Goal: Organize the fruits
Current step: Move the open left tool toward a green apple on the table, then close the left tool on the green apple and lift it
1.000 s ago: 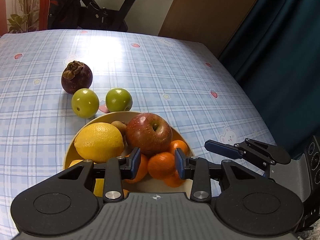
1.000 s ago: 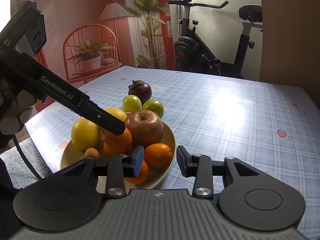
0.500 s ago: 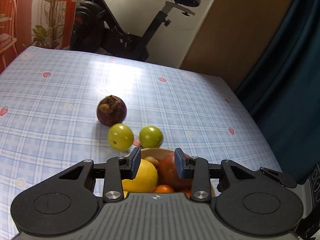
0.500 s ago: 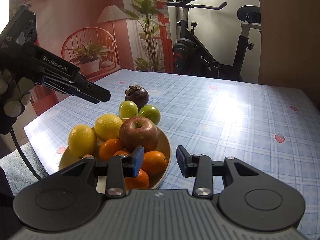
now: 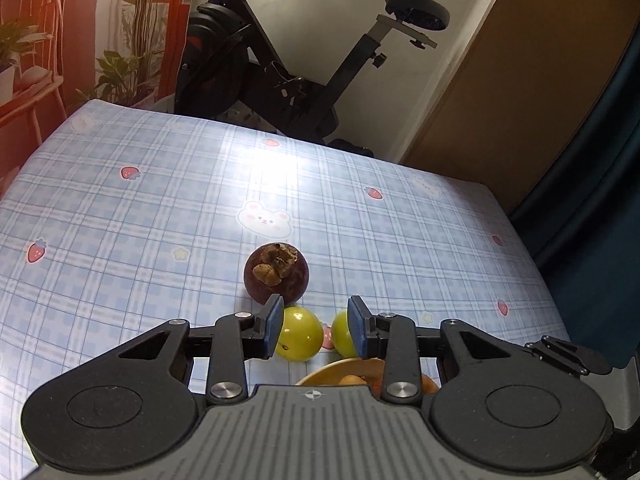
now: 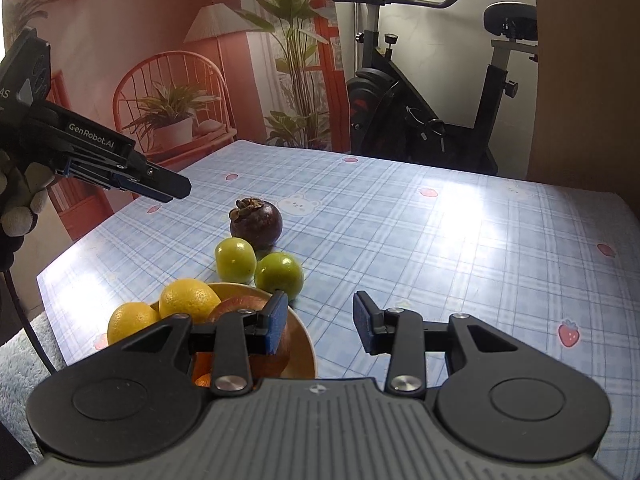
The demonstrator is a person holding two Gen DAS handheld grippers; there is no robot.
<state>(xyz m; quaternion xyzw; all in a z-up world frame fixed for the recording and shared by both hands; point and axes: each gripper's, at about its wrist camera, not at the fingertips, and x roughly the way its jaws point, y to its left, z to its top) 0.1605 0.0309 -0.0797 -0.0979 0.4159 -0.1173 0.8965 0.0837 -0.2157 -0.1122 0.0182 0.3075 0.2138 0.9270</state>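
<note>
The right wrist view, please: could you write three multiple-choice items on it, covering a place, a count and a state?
1. Where is the mangosteen?
A. in the bowl
B. on the table beyond the green fruits
C. between gripper fingers

2. How many green fruits lie on the table?
A. one
B. two
C. four

3. The right hand-held gripper is:
A. open and empty
B. shut on a lemon
C. shut on the apple

Answers: 1 B, it sits on the cloth, outside the bowl. 2 B, a pair lies beside the bowl. 3 A, only cloth shows between the pads.

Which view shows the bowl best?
The right wrist view: the bowl shows its rim with lemons and an apple inside. The left wrist view shows only a sliver of rim behind the hand-held gripper.
</note>
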